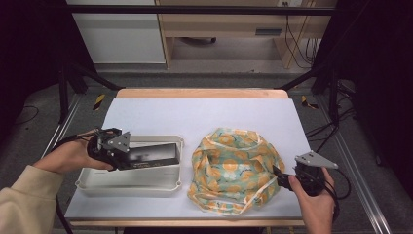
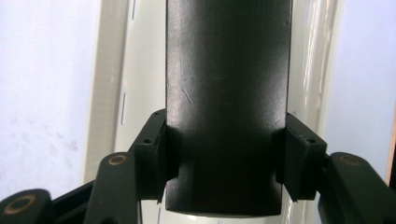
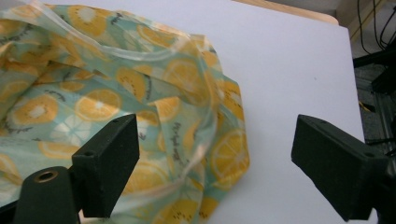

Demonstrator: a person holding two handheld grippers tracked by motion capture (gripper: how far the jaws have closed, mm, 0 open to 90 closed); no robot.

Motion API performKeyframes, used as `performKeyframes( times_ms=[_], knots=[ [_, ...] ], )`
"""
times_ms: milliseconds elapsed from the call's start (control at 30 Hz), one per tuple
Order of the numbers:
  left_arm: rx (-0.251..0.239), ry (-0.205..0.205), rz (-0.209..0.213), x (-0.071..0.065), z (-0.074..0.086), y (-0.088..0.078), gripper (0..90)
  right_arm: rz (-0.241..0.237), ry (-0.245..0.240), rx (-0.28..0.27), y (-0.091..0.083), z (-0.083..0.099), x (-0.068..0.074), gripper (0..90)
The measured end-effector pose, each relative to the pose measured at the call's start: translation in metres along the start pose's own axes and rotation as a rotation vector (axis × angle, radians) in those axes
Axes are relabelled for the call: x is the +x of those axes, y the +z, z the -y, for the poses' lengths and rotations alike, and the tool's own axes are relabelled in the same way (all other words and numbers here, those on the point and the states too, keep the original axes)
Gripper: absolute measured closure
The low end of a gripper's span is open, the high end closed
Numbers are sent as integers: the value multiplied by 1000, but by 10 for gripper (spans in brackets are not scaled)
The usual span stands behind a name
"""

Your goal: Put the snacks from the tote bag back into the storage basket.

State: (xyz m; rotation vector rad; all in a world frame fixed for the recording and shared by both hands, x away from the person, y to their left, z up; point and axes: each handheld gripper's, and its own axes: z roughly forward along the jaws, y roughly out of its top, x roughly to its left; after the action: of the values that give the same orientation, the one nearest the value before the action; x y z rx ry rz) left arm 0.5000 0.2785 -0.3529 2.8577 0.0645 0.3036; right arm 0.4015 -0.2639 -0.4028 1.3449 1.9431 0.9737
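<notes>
The right gripper (image 1: 278,174), jaws wide and bare, sits at the near right edge of the fruit-print bag (image 1: 234,168) on the tabletop (image 1: 195,114). The left gripper (image 2: 224,158) clamps a black box (image 2: 228,93) over the white tray (image 1: 97,183).

Left gripper (image 1: 127,158) clamped, right gripper (image 3: 219,172) gaping
</notes>
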Motion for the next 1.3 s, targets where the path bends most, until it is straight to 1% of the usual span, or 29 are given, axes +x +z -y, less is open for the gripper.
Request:
performKeyframes(
  times_ms=[33,67,133,233,300,367,467,600,667,733,767,933,967,1033,1100,1167,1200,1233,1267,1300],
  knots=[
    [0,-3,2,0,2,0,437,6,11,-6,0,3,-2,142],
    [4,-1,2,0,3,0,437,23,27,-15,-1,9,-4,130],
    [2,-5,0,0,5,1,437,47,33,-26,-3,16,-6,129],
    [2,-12,-3,-2,7,-1,437,88,28,-42,-5,27,-9,136],
    [4,-6,-7,-4,8,-2,437,102,60,-47,-4,37,-12,133],
    [1,0,-8,-6,10,-3,437,117,71,-26,-2,46,-15,128],
    [-4,9,-12,-10,13,-4,437,113,70,-3,1,53,-17,120],
    [-12,1,-4,-10,19,-1,437,98,73,5,5,55,-17,120],
    [-14,-10,-1,-10,22,2,437,104,61,5,6,56,-18,116],
    [-1,-9,-3,-8,24,3,437,112,67,-2,7,58,-19,114],
    [-10,-21,-7,-9,26,3,437,116,74,-6,7,58,-19,112],
    [-18,-4,-4,-10,31,2,437,133,87,-8,6,60,-22,101],
    [-21,-13,0,-11,31,3,437,134,86,-8,6,60,-22,101],
    [-22,-11,-2,-11,32,4,437,133,77,-4,7,60,-21,99],
    [-23,0,6,-12,33,5,437,130,69,-3,8,59,-19,96],
    [-31,-3,15,-14,33,9,437,131,63,-6,9,58,-19,95],
    [-25,2,15,-14,33,10,437,135,64,-8,9,58,-19,95],
    [-18,15,21,-13,33,12,437,134,66,-10,8,58,-19,95],
    [-19,15,25,-14,33,14,437,136,64,-6,8,59,-20,95],
    [-15,26,29,-14,33,17,437,138,67,-3,9,59,-19,94]
  ],
)
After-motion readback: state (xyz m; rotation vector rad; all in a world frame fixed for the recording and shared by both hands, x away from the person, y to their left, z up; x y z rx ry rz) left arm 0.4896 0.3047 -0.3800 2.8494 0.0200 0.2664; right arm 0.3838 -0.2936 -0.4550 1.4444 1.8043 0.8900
